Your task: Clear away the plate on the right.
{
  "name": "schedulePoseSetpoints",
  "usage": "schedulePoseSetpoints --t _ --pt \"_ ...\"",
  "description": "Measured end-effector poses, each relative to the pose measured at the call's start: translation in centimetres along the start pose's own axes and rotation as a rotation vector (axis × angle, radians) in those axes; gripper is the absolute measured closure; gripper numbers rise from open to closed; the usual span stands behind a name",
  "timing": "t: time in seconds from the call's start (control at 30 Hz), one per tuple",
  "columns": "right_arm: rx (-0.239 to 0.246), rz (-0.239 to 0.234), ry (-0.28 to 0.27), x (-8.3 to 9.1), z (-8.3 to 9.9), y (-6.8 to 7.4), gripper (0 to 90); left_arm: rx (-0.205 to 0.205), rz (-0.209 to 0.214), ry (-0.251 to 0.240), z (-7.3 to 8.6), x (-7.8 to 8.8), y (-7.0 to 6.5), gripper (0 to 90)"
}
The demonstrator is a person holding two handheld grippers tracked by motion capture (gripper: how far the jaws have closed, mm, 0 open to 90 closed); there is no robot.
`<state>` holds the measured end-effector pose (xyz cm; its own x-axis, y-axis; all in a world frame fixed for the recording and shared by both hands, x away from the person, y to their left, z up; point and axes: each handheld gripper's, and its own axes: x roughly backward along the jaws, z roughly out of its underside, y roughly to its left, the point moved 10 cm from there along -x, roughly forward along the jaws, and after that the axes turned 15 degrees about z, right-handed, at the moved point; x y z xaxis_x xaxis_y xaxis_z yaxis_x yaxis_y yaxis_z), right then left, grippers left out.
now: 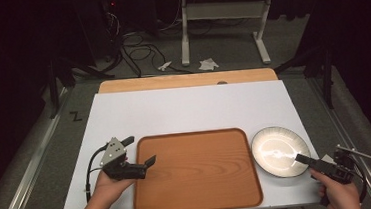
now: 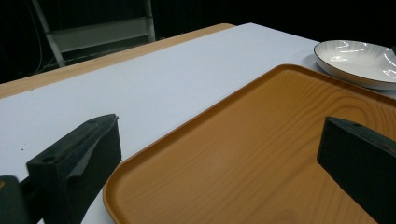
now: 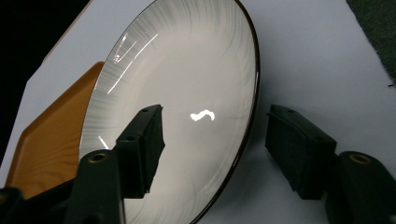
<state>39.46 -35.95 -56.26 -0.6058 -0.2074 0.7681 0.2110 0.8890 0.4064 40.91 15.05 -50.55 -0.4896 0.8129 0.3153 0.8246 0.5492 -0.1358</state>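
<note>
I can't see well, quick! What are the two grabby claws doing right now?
Left gripper: open, holding nothing, jaws either side of the wooden tray's corner.
Right gripper: open, jaws straddling the rim of the white plate, not gripping it yet.

white table (image 1: 184,112), wooden tray (image 1: 195,170), plate (image 1: 279,152)

Bare tray (image 1: 196,171), plate (image 1: 280,152) beside
</note>
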Motion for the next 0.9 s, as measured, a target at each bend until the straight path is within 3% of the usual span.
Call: schedulePoseSetpoints --t 0.17,0.33,0.43,0.6,0.9 --pt "-0.003 -0.010 -0.004 -0.1 -0.1 -0.6 50.1 -0.001 0.000 0.000 0.0 0.0 0.0 0.6" --pt "-0.045 -0.027 0.014 -0.1 -0.1 -1.0 57.4 0.001 0.002 0.001 0.0 -0.1 -0.1 0.6" --pt "-0.020 -0.012 0.013 -0.2 -0.1 -1.2 61.2 0.004 0.006 -0.002 0.0 0.0 -0.1 0.7" --pt "-0.038 -0.001 0.023 -0.2 0.0 -1.3 68.5 0.007 0.011 -0.003 0.0 -0.1 -0.2 0.6" --pt "-0.079 -0.035 0.036 -0.6 -0.2 -1.4 72.1 0.012 0.018 -0.009 -0.1 -0.1 -0.3 0.6"
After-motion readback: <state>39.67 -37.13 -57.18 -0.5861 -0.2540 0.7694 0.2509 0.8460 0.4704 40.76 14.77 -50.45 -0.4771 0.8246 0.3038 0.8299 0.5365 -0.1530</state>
